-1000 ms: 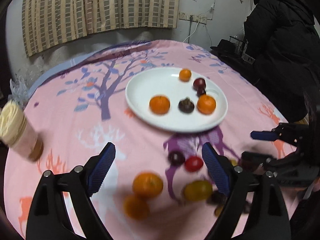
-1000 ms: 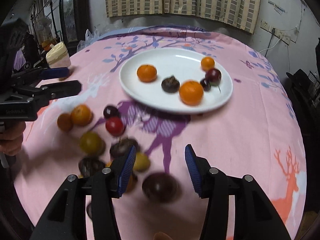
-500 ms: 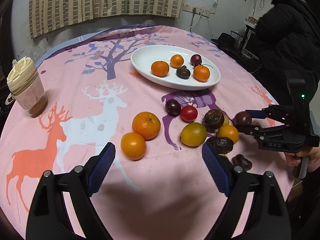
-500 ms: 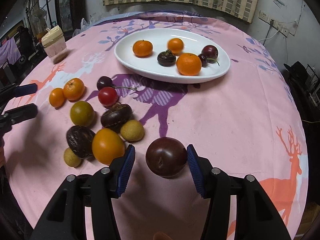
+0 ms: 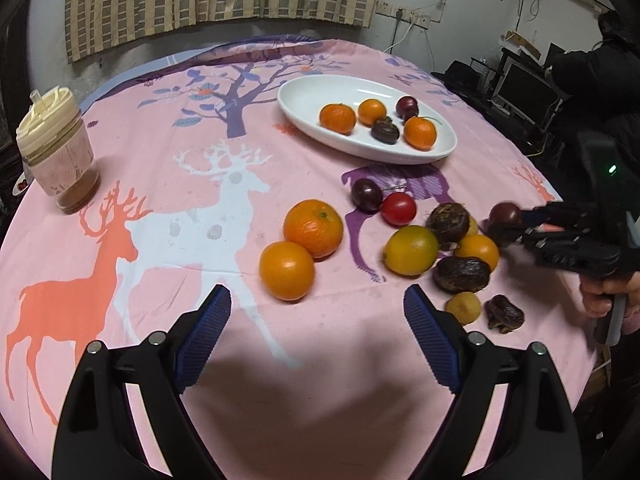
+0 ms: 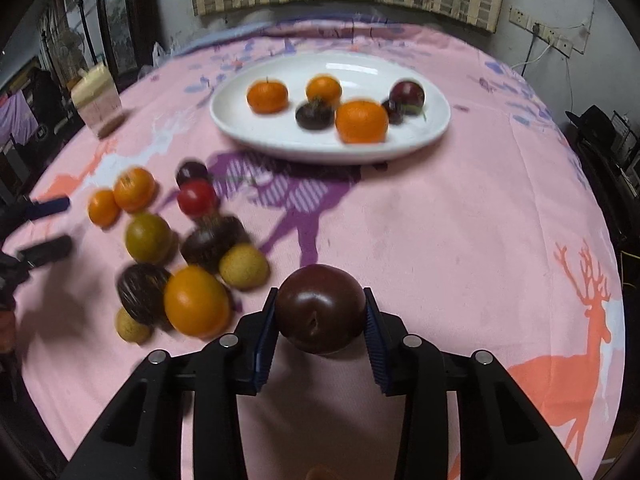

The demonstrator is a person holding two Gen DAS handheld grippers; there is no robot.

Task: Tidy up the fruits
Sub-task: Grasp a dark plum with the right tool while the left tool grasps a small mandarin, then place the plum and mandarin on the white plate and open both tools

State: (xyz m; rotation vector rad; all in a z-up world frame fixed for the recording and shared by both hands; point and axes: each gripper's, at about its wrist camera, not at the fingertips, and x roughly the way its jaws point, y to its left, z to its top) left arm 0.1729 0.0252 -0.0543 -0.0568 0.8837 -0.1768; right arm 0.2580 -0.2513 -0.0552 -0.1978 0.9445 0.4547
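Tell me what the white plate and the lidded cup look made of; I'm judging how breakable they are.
The white plate looks like glazed ceramic: glossy, with a bright reflection streak, though melamine can't be ruled out. The lidded cup seems clear plastic or glass, its contents showing through the wall, under a matte cream lid that looks plastic.

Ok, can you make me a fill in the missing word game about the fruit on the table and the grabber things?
1. The right gripper is closing on a dark ____.
2. The white plate holds ____ orange fruits.
3. The left gripper has ____ between its blue pads.
4. The cup with the cream lid stands on the ____ tablecloth.

Missing words: plum; three; nothing; pink
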